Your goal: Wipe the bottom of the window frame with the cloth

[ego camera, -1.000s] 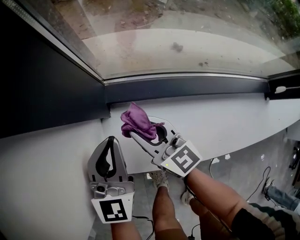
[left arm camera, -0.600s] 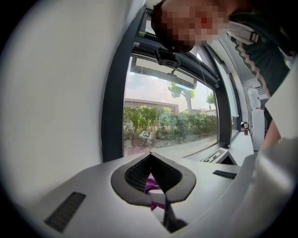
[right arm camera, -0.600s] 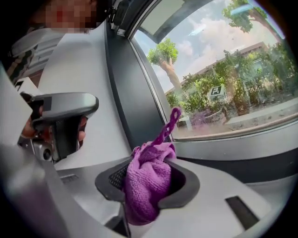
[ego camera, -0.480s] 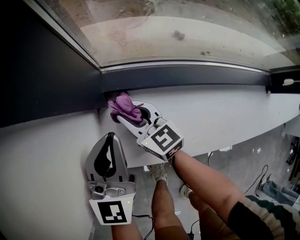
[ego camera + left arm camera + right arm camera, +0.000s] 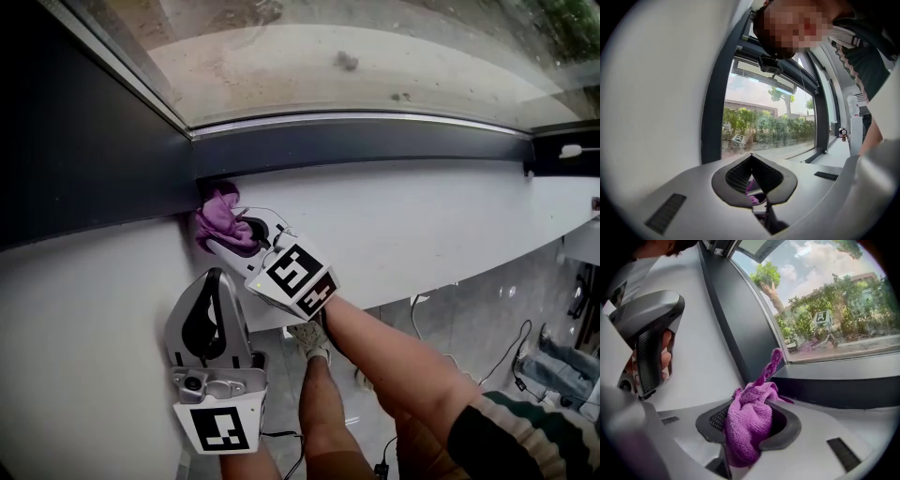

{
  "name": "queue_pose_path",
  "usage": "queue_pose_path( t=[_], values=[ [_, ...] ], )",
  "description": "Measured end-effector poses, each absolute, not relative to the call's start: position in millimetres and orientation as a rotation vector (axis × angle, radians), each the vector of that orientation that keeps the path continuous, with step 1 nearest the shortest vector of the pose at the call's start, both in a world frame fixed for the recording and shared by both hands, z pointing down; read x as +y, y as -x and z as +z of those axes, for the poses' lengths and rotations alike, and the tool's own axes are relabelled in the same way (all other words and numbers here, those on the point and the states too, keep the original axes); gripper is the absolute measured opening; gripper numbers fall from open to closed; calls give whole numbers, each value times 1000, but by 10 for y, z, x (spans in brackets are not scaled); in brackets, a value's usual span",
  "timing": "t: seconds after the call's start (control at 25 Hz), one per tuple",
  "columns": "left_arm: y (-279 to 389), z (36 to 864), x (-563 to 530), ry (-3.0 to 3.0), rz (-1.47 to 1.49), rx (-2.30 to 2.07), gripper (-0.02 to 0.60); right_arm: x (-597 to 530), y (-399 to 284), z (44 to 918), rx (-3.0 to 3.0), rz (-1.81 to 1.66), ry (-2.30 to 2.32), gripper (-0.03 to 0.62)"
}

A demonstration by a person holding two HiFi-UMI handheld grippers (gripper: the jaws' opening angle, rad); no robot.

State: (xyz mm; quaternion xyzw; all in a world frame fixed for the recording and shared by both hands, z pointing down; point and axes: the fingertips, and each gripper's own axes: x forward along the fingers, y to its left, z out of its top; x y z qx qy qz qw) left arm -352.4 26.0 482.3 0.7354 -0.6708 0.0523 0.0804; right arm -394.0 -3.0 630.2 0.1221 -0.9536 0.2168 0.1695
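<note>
A purple cloth (image 5: 218, 219) is bunched in my right gripper (image 5: 228, 232), which is shut on it. The cloth presses into the left corner where the dark bottom window frame (image 5: 375, 141) meets the dark side frame (image 5: 84, 159). In the right gripper view the cloth (image 5: 749, 420) fills the jaws and one end sticks up toward the glass. My left gripper (image 5: 208, 298) hangs lower, near the white wall below the sill, shut with nothing in it. In the left gripper view its jaws (image 5: 757, 186) meet at the tips.
A white sill (image 5: 441, 225) runs to the right under the frame. A dark fitting with a white handle (image 5: 562, 150) sits at the frame's far right end. Below the sill I see the person's legs, a shoe and cables on the floor (image 5: 525, 366).
My right gripper has carried the cloth up and to the left, from over the white sill into the frame's left corner. The left gripper has stayed nearly still.
</note>
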Motion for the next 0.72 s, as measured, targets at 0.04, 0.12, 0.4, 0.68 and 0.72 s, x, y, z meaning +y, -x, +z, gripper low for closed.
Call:
queue_pose_path(
  t=[0.04,0.12,0.4,0.68,0.72],
  values=[
    [3521,4823,262,-2200,155,-2004,9,14,3970,6294,-2711,612,-326,150],
    [3520,4825,260,-2200,155,-2001,9,37,3983,6285,-2707,606,-333,150],
    [3523,4840,272,-2194,199,-1978,9,-59,3856,6341,-2650,604,-427,149],
    [3457,4796,220,-2233,265,-1967,8,-181,3684,6407,-2599,615,-486,149],
    [3450,4790,208,-2234,276,-1968,8,-198,3651,6406,-2596,618,-491,147]
  ],
)
